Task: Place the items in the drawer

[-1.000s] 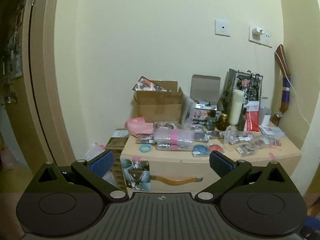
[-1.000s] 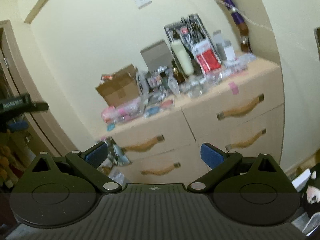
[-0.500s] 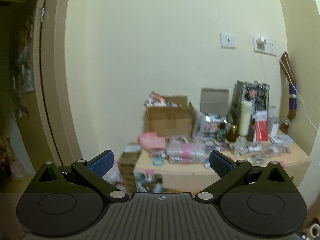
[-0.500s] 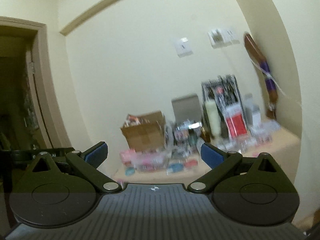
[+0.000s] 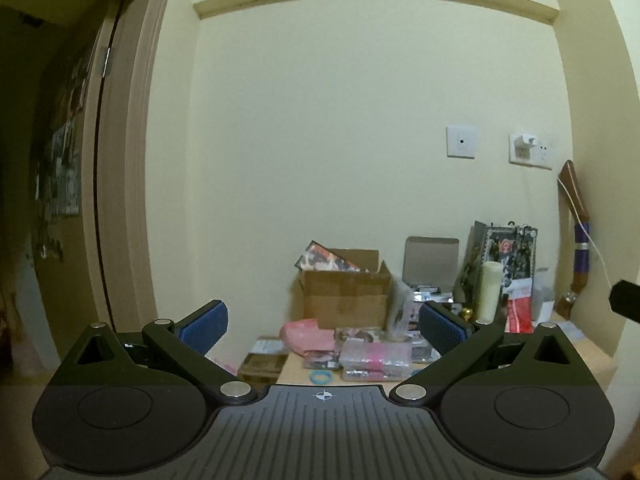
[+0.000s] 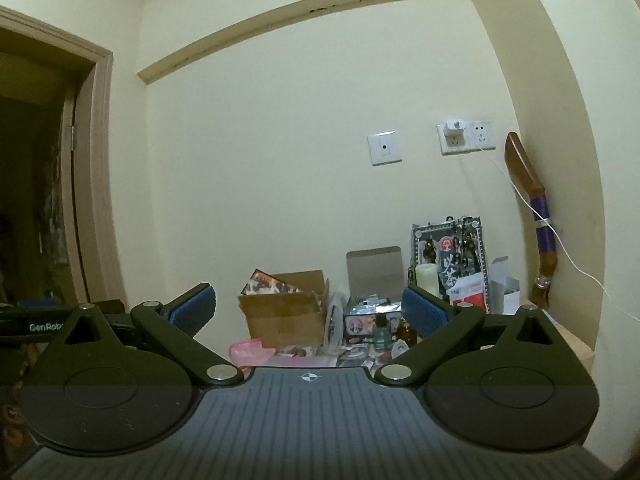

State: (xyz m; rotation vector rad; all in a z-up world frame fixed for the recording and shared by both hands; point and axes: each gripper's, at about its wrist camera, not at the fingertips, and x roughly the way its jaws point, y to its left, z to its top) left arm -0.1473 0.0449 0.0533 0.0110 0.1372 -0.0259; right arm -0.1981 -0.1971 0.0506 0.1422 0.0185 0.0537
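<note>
Both tongs are standing with their jaws wide apart and gripping nothing: the left gripper [image 5: 323, 326] and the right gripper [image 6: 308, 310] are pointing across the room at a cluttered dresser top [image 5: 588, 354], well apart from it. White lettering reading "GenRob", cut off by a finger, is showing on a dark part at 9 o'clock in the right wrist view. No drawer front is showing in either view. On the dresser top a brown cardboard box [image 5: 344, 294] is sitting near the middle, with a pink bag [image 5: 306, 330] just beside it toward 7 o'clock. A cream candle [image 5: 490, 294] is standing upright toward 3 o'clock of the box, in front of a dark card [image 6: 450, 262] bearing white characters too small to read. A wall socket [image 6: 466, 136] is holding a white plug at 1 o'clock.
</note>
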